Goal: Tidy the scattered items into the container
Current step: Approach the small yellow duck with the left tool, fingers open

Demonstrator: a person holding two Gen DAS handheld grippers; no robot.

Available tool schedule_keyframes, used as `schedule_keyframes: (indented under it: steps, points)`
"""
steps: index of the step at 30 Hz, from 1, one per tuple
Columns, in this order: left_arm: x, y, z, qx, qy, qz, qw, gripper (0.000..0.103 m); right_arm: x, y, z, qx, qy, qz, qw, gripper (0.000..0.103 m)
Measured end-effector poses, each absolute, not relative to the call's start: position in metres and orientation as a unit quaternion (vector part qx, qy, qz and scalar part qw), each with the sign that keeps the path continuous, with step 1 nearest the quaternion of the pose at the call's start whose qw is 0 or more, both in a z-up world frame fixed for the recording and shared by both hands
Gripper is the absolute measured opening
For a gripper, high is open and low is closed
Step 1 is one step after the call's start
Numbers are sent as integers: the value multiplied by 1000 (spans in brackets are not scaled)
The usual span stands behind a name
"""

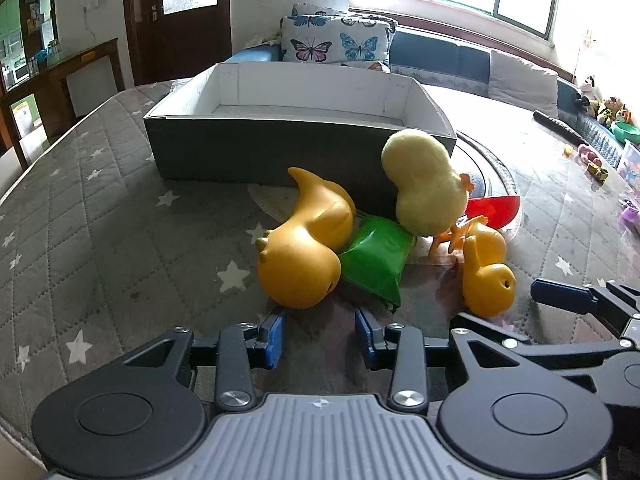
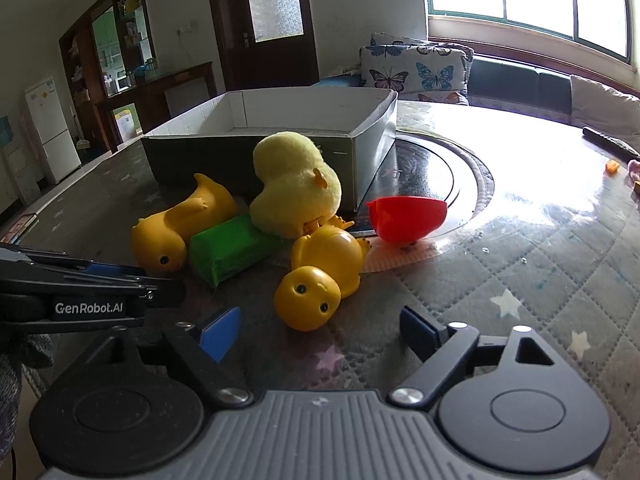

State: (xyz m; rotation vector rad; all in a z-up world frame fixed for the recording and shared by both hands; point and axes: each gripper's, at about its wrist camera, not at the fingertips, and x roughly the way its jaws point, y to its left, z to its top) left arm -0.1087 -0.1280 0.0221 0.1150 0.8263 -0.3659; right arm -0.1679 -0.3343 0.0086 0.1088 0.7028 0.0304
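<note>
An empty grey box with white inner walls (image 1: 296, 148) (image 2: 372, 152) stands on the quilted table. In front of it lie a large yellow rubber duck (image 1: 304, 248) (image 2: 176, 224), a green block (image 1: 376, 264) (image 2: 232, 248), a fluffy yellow chick (image 1: 428, 184) (image 2: 296, 184), a small yellow rubber duck (image 1: 486, 276) (image 2: 320, 276) and a red bowl (image 1: 494, 208) (image 2: 408, 216). My left gripper (image 1: 320, 334) is open and empty, just short of the large duck and green block. My right gripper (image 2: 320, 330) is open and empty, just short of the small duck.
The right gripper shows at the right edge of the left wrist view (image 1: 580, 312); the left gripper shows at the left of the right wrist view (image 2: 80, 292). A round glass turntable (image 2: 460, 176) lies right of the box. Small toys (image 1: 596, 168) lie at the far right.
</note>
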Motion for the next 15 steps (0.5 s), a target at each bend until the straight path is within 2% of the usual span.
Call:
schedule_keyframes:
  steps: [4, 10, 15]
  points:
    - [-109, -125, 25, 51, 402, -180, 896, 38, -163, -335, 10, 59, 344, 19, 937, 78]
    - [-113, -120, 33, 36, 401, -183, 897, 38, -158, -339, 12, 68, 344, 24, 936, 60]
    - [-115, -120, 45, 21, 396, -199, 896, 38, -158, -345, 14, 82, 346, 30, 934, 36]
